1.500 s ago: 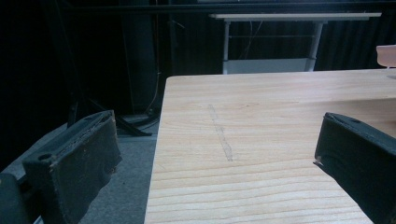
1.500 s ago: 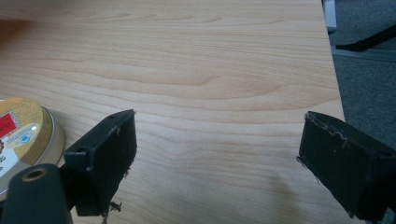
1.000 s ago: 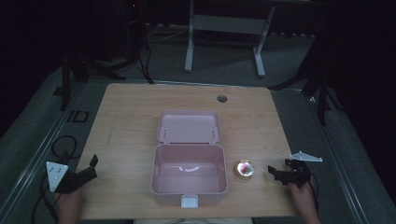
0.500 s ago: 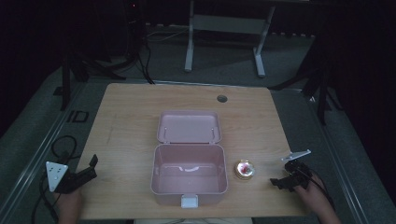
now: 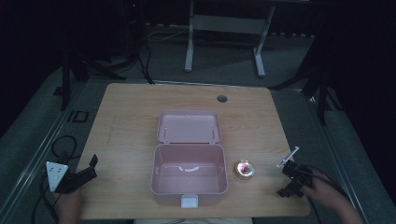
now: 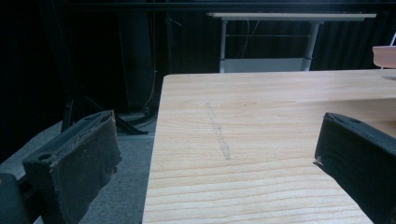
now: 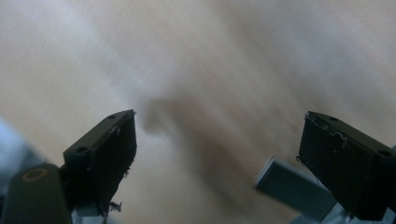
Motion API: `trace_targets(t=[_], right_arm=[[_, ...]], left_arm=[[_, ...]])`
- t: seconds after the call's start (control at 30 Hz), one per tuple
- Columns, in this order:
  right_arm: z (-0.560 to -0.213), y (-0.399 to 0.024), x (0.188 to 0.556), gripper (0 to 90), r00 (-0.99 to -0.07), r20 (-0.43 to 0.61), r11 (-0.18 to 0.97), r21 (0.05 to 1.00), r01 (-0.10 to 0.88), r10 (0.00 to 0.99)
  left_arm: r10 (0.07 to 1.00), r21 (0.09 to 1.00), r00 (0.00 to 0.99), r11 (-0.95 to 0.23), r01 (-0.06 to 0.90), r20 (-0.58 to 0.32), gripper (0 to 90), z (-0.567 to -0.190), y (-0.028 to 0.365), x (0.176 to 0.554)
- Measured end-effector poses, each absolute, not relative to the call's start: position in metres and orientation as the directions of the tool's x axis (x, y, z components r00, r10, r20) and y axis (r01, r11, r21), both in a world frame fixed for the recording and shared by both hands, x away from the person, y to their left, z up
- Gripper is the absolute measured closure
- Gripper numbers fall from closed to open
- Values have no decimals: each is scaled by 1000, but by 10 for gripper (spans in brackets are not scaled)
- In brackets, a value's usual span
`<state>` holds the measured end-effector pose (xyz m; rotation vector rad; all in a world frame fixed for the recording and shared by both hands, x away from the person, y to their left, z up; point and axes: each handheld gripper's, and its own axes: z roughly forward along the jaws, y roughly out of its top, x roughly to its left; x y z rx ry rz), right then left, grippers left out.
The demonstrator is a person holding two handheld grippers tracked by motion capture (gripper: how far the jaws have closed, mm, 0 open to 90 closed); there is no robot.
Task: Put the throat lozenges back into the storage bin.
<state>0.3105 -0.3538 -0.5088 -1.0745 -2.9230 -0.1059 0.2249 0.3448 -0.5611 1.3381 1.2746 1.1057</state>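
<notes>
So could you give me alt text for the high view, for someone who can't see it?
An open, empty pink box sits mid-table, lid laid back. A small round gold item lies to its right. A person holds an open gripper at each near corner: left, right.

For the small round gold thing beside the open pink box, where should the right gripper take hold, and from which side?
Best guess: across its outer rim, coming down from above. The round gold thing lies flat and low on the table, so a sideways approach offers little to pinch. It sits just clear of the pink box wall, so set the jaws front to back. The right gripper is open, to its right.
</notes>
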Motion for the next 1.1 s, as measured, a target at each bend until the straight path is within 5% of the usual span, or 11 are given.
trace_targets(t=[0.37,1.1], right_arm=[[-508,-347,312,127,-779,103,785,-75,614,619],[-493,-307,333,132,-852,59,854,-52,518,520]], left_arm=[[999,990,53,1,142,-8,4,-561,346,225],[998,990,63,1,142,-10,4,-561,346,225]])
